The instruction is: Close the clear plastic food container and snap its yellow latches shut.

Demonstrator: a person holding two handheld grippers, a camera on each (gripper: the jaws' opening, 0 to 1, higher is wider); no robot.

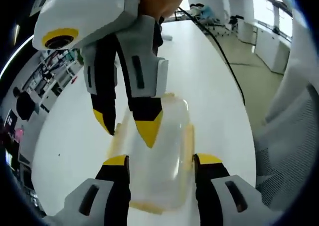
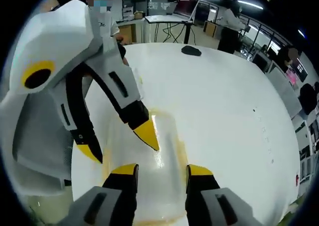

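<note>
One clear plastic food container [image 1: 159, 156] lies on the white worktop [image 1: 209, 91], with yellow latches along its sides; two long ones show in the left gripper view, the left latch [image 1: 115, 136] and the right latch [image 1: 189, 146], and a pale yellow edge runs along the near end. Two tongs work over it.

In the left gripper view, the left tongs [image 1: 162, 161] rise from the bottom with their yellow tips spread wide, one on each side of the container, near its long walls; whether they touch it cannot be told. The right tongs [image 1: 130, 123] reach down from the upper left, jaws parted by a moderate gap: one tip is at the left latch, the other rests on the lid.

In the right gripper view, the container [image 2: 162, 171] sits between the right tongs [image 2: 162, 170], which stand open, straddling it. The left tongs [image 2: 122, 146] come in from the left, also parted, one tip on the lid's top, the other by the container's left edge.
</note>
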